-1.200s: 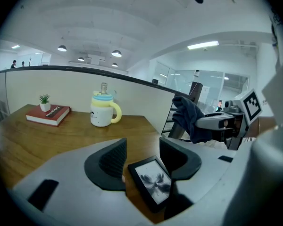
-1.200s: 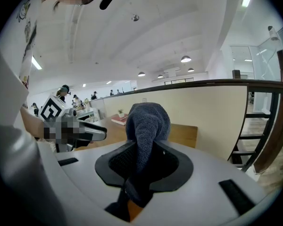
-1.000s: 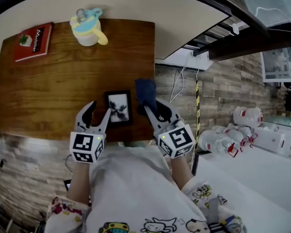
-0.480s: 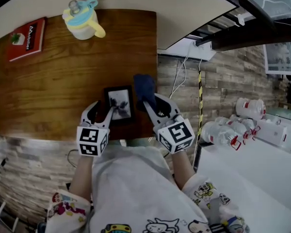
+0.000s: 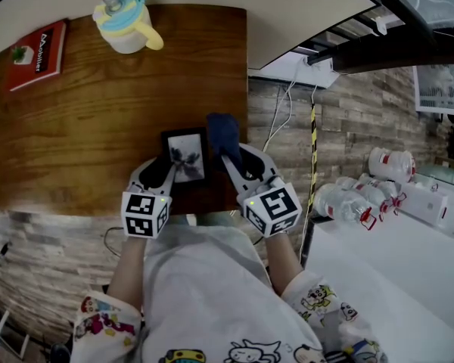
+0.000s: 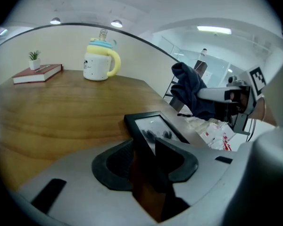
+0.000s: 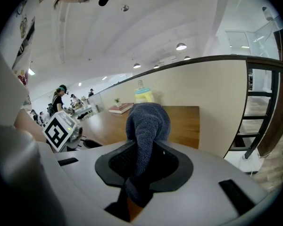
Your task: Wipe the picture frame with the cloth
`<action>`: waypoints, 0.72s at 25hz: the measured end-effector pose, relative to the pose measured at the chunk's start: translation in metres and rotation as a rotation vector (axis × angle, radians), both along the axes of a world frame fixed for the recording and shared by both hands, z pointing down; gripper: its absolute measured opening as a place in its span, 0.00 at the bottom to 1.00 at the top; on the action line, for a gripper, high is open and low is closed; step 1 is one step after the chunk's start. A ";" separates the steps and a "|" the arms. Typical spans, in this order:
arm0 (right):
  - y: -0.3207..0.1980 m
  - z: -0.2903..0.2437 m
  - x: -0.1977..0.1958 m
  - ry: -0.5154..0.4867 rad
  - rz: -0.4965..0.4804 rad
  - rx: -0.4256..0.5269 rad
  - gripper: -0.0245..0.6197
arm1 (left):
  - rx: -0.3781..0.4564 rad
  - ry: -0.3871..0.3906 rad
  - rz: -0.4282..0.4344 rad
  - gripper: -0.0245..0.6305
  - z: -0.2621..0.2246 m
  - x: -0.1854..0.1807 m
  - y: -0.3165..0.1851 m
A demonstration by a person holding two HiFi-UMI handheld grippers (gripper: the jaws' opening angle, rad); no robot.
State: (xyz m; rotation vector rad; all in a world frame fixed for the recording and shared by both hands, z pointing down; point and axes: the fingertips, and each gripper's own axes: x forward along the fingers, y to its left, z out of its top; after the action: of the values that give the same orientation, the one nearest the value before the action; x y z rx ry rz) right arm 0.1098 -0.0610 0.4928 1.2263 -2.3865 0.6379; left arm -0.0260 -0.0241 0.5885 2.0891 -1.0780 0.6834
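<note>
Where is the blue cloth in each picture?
Head view: cloth at centre, just right of the picture frame, in the right tool.
Left gripper view: cloth upper right, beyond the frame.
Right gripper view: cloth dead centre, between the jaws.
Shared landmark: the yellow cup with the blue lid.
</note>
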 end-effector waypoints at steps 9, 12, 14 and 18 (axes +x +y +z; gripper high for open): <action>0.005 0.008 -0.004 -0.003 -0.011 -0.017 0.15 | -0.014 -0.016 -0.011 0.20 0.007 0.004 0.002; 0.006 0.008 -0.007 -0.002 -0.026 -0.017 0.15 | -0.028 -0.009 -0.021 0.18 0.007 0.004 0.002; 0.004 0.008 -0.012 0.002 -0.046 -0.013 0.15 | -0.036 -0.005 -0.031 0.18 0.007 0.003 0.001; -0.003 0.009 -0.030 0.019 -0.119 -0.001 0.15 | -0.032 -0.010 -0.041 0.17 0.008 0.003 0.000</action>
State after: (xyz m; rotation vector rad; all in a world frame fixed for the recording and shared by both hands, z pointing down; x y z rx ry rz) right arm 0.0796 -0.0637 0.5013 1.0756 -2.4216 0.5882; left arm -0.0235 -0.0237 0.5963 2.0325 -1.1055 0.6870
